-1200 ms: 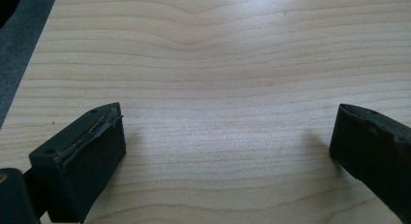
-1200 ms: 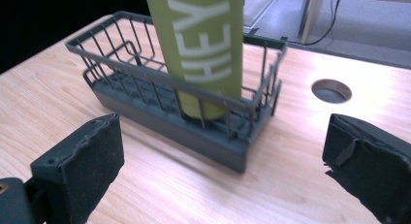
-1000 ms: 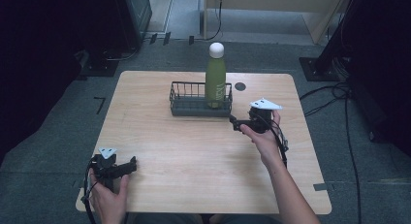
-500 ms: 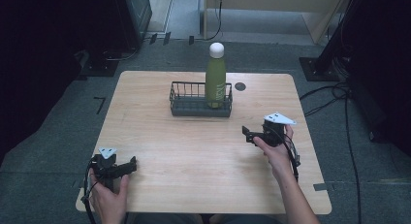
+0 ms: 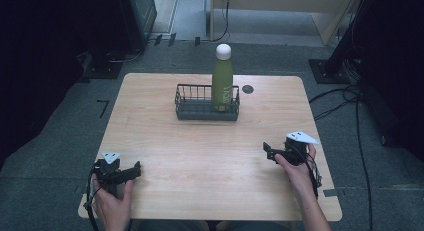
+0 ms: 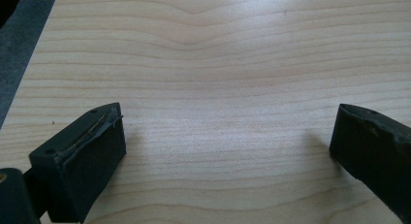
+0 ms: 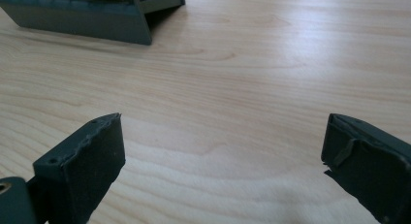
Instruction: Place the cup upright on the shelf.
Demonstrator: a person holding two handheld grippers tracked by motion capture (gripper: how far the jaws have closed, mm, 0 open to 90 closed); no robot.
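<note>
noted right tongs point(image 5: 270, 152) at near right of worktop point(image 5: 150, 116), jaws spread wide, pinching nothing; bare wood seen between them in right gripper view. noted left tongs point(image 5: 134, 170) at near left corner, likewise spread and empty, resting low over the wood. located green bottle point(image 5: 222, 83) upright in right end of wire basket point(image 5: 192, 111), at far centre of worktop, well apart from both tongs. judged placement complete and both tongs parked clear.

hazards judged from this state:

- tipping. bottle stood tall and narrow, rising well above the low basket wall, with white cap point(image 5: 223, 51) far above the rim. judged likely to topple if knocked high on the body, or if the basket were nudged or dragged.
- slipping. bottle surface looked smooth and rounded; judged prone to twist or slide out of a pinch taken off-centre or near the cap.
- snagging. spread jaws judged liable to catch the basket wires on any low approach from the near side.
- cable drag. cable point(image 5: 314, 173) trailed beside the right hand near the right edge; judged able to pull the right tongs off line during a reach.
- edge risk. left tongs sat close to the near left edge; judged liable to slide off if released carelessly.
</note>
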